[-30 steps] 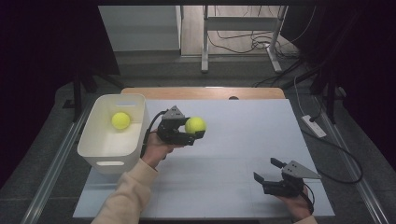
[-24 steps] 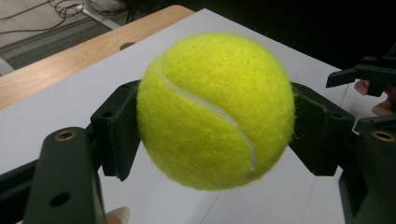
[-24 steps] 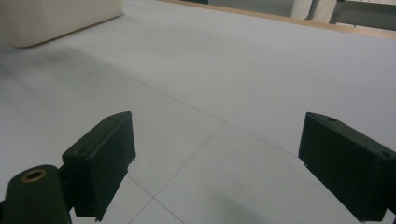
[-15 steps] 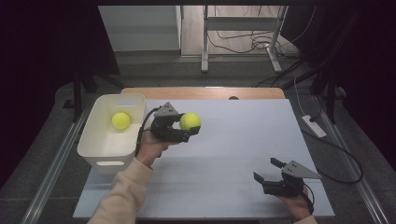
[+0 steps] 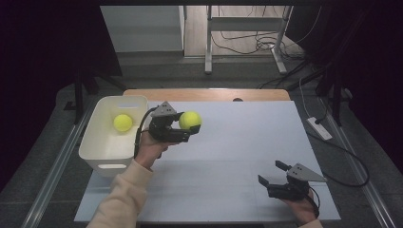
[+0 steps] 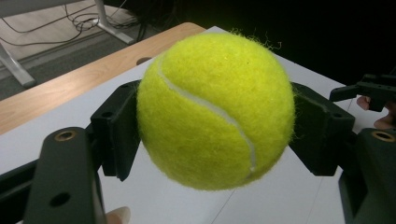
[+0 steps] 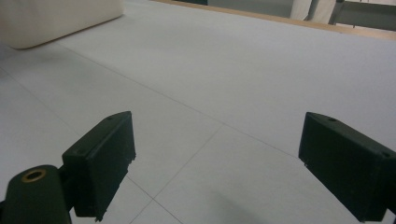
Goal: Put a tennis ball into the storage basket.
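My left gripper (image 5: 189, 124) is shut on a yellow tennis ball (image 5: 190, 120), held in the air just right of the white bin (image 5: 102, 147). In the left gripper view the ball (image 6: 215, 109) sits squeezed between the two black jaws. A second tennis ball (image 5: 123, 122) lies inside the bin. At the table's front right my right gripper (image 5: 272, 175) rests low over the mat, open, with nothing between its jaws. The right gripper view shows its gripper (image 7: 217, 168) wide open above bare mat.
A light grey mat (image 5: 247, 142) covers the table, with a wooden strip (image 5: 204, 94) along the far edge. Metal desk legs and cables stand on the floor beyond. A white power strip (image 5: 319, 128) lies off the table's right side. The bin's corner (image 7: 56, 18) appears far left.
My left gripper has carried the tennis ball a little to the left and up, closer to the bin. The right gripper has stayed in place.
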Demonstrator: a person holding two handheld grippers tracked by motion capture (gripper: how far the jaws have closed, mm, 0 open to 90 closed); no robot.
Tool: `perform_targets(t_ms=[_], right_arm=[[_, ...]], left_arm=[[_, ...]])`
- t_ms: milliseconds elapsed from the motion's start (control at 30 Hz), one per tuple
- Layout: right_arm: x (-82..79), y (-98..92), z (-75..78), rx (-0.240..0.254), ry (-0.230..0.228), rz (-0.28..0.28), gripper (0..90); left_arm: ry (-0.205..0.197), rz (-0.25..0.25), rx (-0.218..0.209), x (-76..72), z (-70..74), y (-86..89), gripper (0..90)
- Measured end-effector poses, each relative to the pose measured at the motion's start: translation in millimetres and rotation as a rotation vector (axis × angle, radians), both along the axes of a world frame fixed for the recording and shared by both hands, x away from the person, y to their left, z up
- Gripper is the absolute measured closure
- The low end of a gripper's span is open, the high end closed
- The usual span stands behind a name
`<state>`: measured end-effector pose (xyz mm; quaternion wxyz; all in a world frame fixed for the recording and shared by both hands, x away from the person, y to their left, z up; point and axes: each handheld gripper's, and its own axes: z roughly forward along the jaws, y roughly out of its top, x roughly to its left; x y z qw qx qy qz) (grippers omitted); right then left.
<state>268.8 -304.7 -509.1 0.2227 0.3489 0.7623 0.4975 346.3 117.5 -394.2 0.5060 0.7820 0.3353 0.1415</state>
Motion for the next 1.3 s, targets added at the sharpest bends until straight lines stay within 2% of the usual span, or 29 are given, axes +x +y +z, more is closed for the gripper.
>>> perform_targets(t_ms=[333,1000,1300], right_arm=[[0.3,0.5,0.0,0.003,-0.001,-0.002,11.1],[0.4,0.2,0.1,0.004,-0.002,-0.002,11.0],[0.2,0.4,0.3,0.003,-0.004,-0.002,11.1]], left_arm=[[-0.021,0.022,-0.013,-3.0,10.7,8.6,27.1],[-0.051,0.058,-0.049,-8.2,21.0,26.2,27.1],[-0.059,0.078,-0.045,-9.2,25.3,32.9,27.1]])
